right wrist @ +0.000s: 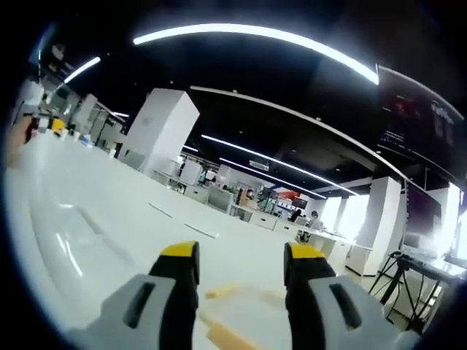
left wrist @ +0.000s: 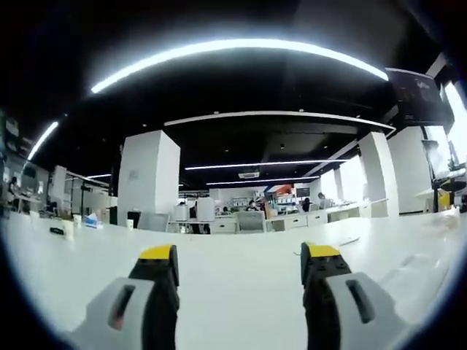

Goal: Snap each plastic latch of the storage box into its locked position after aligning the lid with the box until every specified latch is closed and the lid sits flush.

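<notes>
White tabletop (left wrist: 241, 284) spreads wide under both views, and on it in the right gripper view lies one pale, translucent slab (right wrist: 73, 248), probably the box lid (too blurred to be sure). No latching has begun, I judge; next comes reaching down to it. Two tools: left hand-held gripper (left wrist: 239, 264) and right hand-held gripper (right wrist: 242, 262), each gaping, holding nothing.

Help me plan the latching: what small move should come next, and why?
Probably tilt both grippers down to find the box. The left gripper and right gripper stand open, holding nothing, looking across the white table into the office.
</notes>
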A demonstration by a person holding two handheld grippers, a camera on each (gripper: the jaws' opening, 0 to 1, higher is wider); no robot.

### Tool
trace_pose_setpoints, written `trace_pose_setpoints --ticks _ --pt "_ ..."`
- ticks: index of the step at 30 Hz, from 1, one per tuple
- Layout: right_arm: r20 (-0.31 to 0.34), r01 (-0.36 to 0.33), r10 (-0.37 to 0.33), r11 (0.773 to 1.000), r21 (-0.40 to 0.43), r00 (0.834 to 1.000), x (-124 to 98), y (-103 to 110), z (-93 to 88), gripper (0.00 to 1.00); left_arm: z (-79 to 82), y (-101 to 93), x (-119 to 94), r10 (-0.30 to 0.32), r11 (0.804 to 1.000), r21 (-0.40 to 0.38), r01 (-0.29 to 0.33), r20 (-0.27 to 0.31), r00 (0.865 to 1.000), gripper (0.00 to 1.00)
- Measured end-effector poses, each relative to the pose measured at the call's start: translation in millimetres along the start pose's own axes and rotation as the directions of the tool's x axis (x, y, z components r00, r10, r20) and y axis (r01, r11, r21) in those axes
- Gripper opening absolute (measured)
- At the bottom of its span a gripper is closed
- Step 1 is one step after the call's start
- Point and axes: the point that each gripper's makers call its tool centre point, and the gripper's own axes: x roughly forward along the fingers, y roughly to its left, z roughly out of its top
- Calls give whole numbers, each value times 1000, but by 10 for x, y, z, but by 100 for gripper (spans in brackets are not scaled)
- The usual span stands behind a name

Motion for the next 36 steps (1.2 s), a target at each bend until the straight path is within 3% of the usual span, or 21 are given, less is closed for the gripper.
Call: trace_pose_setpoints --ticks 8,15,26,36 --pt "-7 -6 6 1000 -24 1000 6 31 -2 46 118 18 0 -4 1000 4 4 37 999 69" --pt "-6 13 -13 1000 -23 1000 10 -18 -7 46 272 -194 20 -103 995 23 102 47 994 69" --pt "-13 23 -23 999 -27 1000 15 -40 -24 46 465 -529 92 -243 970 23 242 23 970 70" --pt "4 44 -44 999 -10 999 -13 -77 1 46 607 -1203 230 -444 896 23 444 2 896 71"
